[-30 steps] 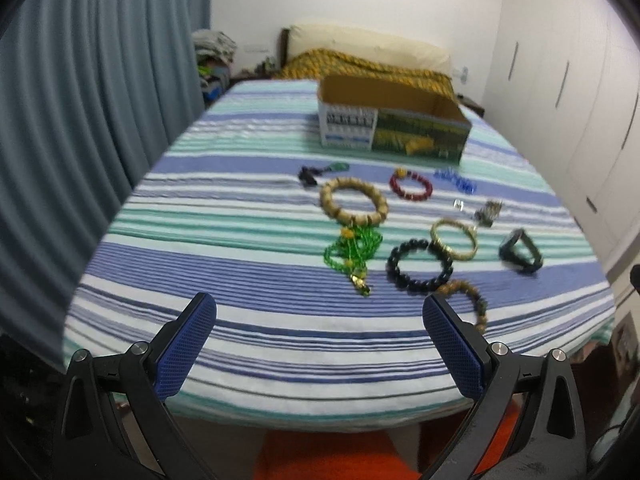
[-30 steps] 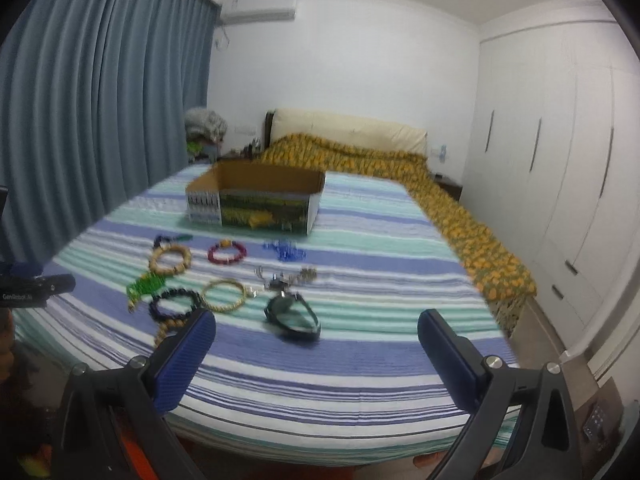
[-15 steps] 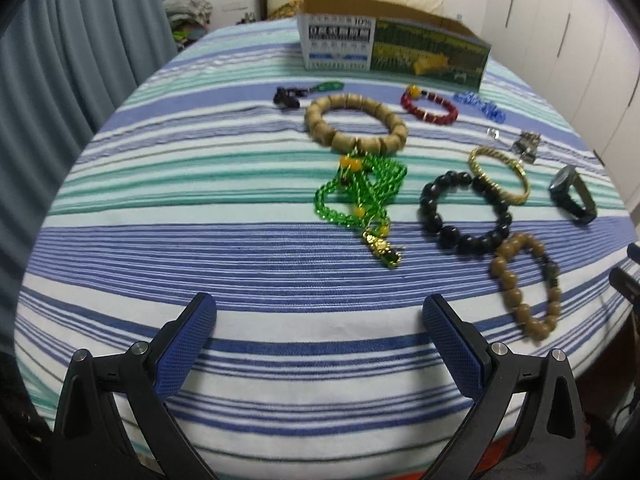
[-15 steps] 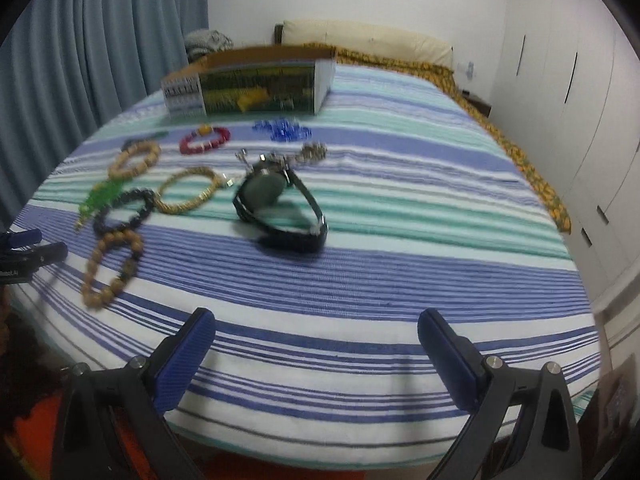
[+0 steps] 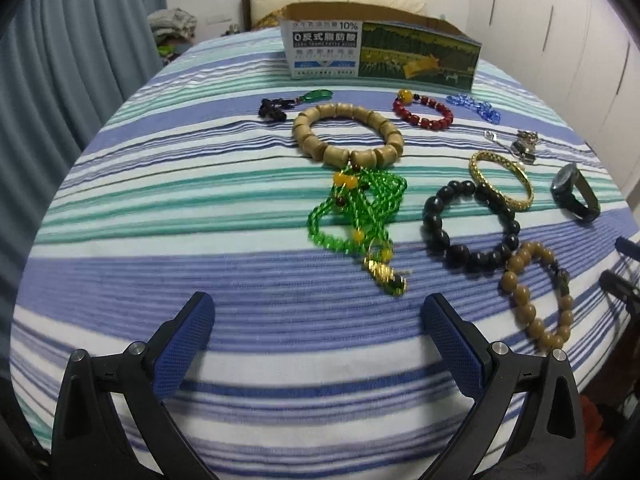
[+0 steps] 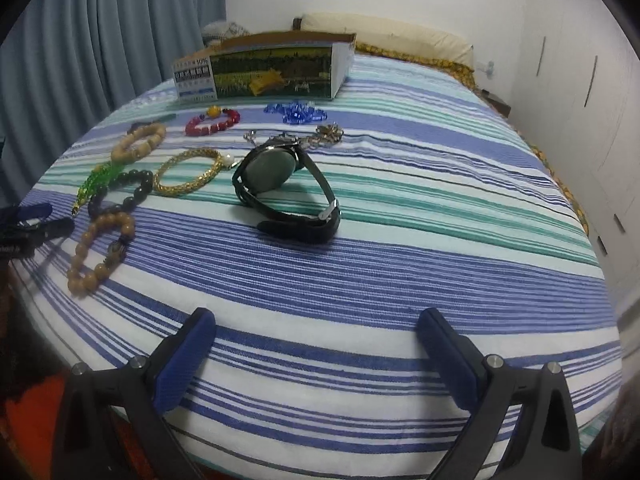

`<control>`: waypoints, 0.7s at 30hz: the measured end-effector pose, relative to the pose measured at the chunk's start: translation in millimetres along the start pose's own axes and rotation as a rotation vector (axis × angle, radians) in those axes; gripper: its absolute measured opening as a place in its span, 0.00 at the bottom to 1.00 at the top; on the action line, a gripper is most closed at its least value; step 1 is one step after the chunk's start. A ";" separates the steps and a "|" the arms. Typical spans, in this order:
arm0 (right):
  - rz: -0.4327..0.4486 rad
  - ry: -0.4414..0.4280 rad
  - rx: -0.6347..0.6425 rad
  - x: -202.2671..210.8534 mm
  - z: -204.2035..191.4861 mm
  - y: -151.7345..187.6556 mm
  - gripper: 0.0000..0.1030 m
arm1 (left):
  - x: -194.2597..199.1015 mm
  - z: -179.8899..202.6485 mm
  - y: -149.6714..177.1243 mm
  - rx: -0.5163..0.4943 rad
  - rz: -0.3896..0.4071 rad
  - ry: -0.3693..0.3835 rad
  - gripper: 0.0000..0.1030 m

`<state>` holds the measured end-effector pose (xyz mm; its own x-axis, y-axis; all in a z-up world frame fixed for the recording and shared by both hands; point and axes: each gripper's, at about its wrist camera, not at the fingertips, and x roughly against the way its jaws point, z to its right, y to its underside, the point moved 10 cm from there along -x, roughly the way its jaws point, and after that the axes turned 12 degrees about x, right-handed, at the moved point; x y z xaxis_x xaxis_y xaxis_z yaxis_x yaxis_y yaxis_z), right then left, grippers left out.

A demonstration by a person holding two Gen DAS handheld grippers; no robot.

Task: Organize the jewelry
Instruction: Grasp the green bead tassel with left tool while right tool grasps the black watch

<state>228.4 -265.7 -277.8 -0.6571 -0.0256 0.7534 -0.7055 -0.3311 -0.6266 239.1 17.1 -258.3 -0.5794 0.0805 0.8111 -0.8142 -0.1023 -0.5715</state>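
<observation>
Landmark: the cardboard box stands open-topped on the striped bed, beyond all the jewelry.
Left tongs: your blue pads are spread wide, nothing between them, hovering over bare stripes on the near side of the green bead strand.
Right tongs: also spread wide and empty, over bare sheet on the near side of the watch.
Green bead strand: translucent green beads with a few yellow ones, heaped in loops, a gold-coloured pendant at its near end; it lies straight out from the box's front, touching the wooden bracelet.
Wooden bracelet: chunky tan barrel beads in a flat ring, between the box and the green strand.
Black bracelet: round dark beads, to the right of the green strand, overlapping the gold bangle.
Tan bead bracelet: farthest from the box, touching the black one.
Red bracelet and blue crystals: just in front of the box.
Watch: black strap, standing on its edge, right of the gold bangle.
Edges: the bed's near edge curves right under both tongs.
Open room: you have wide bare sheet right of the watch and left of the green strand.
</observation>
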 end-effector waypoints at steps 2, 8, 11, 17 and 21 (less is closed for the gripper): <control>-0.009 -0.007 0.009 -4.2 1.5 -4.5 1.00 | -7.3 5.8 -8.1 -0.027 -0.017 0.012 1.00; -0.005 -0.053 0.075 -22.0 4.0 -24.1 1.00 | -25.7 10.6 -27.7 -0.043 -0.053 0.039 1.00; -0.026 -0.079 0.096 -31.6 5.3 -33.3 1.00 | -30.5 11.4 -32.4 -0.040 -0.077 0.037 1.00; -0.058 -0.159 0.147 -46.8 3.7 -51.4 1.00 | -36.7 16.7 -40.4 -0.049 -0.074 0.043 0.97; -0.010 -0.238 0.148 -48.3 -0.7 -63.4 0.89 | -30.9 23.1 -40.7 -0.073 -0.048 0.065 0.76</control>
<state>304.6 -242.9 -274.6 -0.5569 -0.2364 0.7962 -0.6540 -0.4662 -0.5958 291.0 -4.1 -257.2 -0.5386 0.1478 0.8295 -0.8404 -0.0242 -0.5414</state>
